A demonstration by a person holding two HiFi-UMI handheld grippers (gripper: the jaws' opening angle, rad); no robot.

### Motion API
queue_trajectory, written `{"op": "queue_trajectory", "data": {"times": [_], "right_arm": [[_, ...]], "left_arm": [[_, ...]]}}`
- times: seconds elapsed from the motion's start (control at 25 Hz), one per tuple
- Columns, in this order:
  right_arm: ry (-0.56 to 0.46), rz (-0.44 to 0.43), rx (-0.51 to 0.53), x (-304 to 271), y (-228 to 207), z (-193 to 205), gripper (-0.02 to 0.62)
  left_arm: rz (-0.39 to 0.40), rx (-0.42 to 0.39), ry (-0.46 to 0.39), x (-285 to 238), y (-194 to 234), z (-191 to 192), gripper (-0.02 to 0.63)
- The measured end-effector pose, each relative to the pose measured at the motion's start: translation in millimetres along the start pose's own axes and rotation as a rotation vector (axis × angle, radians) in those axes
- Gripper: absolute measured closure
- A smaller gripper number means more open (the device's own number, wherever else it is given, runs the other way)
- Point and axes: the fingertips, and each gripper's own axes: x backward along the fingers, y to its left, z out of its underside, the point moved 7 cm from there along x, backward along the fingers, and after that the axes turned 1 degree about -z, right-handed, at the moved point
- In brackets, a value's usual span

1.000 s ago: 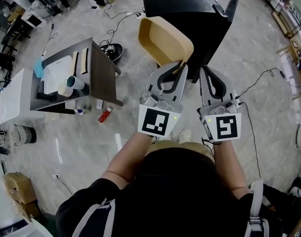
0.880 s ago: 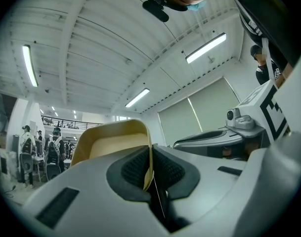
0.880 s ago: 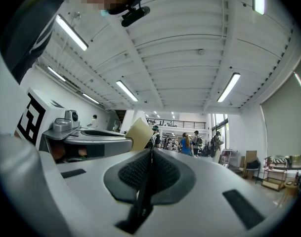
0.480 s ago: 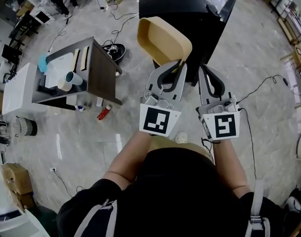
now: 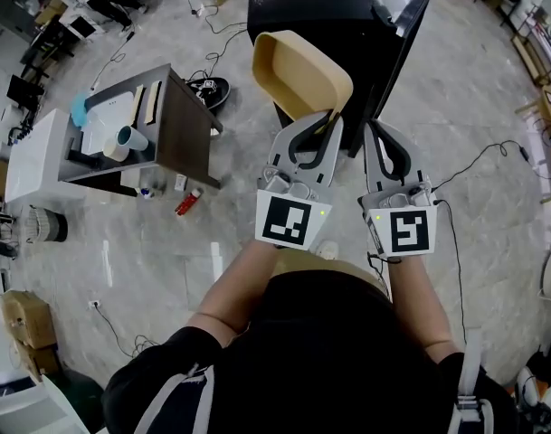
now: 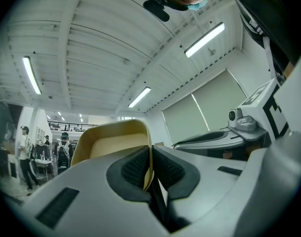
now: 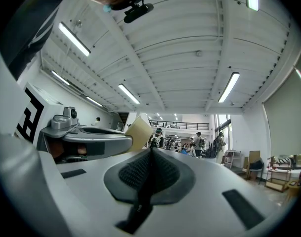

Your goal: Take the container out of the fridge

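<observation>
While the left gripper [image 6: 151, 168] bites on the thin rim of the tan container [image 6: 113, 141], its ribbed pads [image 6: 135, 168] are closed onto that wall from both sides, with only the plastic between them. The container tilts up and away from the jaws, its hollow turned toward the camera. In the head view it is held in the air, outside the black fridge [image 5: 325, 12] and in front of the fridge's near left corner. The right gripper [image 7: 150, 168] has its jaws pressed together with nothing between them. It is just right of the left gripper, in front of the fridge's near right side, below the dark door [image 5: 407, 33] that angles out from the fridge's right edge. Well to the left of the fridge stands a dark side table [image 5: 183, 129] bearing a pale cup [image 5: 130, 140]. A red bottle [image 5: 188, 204] lies on the marble floor [image 5: 492, 206], left of the fridge and closer to the person than the table.
</observation>
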Motion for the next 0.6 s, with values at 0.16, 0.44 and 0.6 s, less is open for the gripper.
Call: {"op": "queue_trajectory", "data": {"times": [0.16,0.44,0.6], "right_arm": [[-0.004,-0.001,0.004,0.2,-5.9,1.0,0.56],[0.003,0.007,0.003,-0.2,-13.9,6.6,0.558],[0.006,-0.001,0.009,-1.5,-15.5,10.2,0.56]], "left_arm": [[0.0,-0.001,0.0,-5.6,-3.9,0.4,0.572],[0.001,-0.003,-0.005,-9.8,-5.5,3.0,0.572],[-0.006,0.001,-0.002,-12.4,-6.3,7.7,0.572]]}}
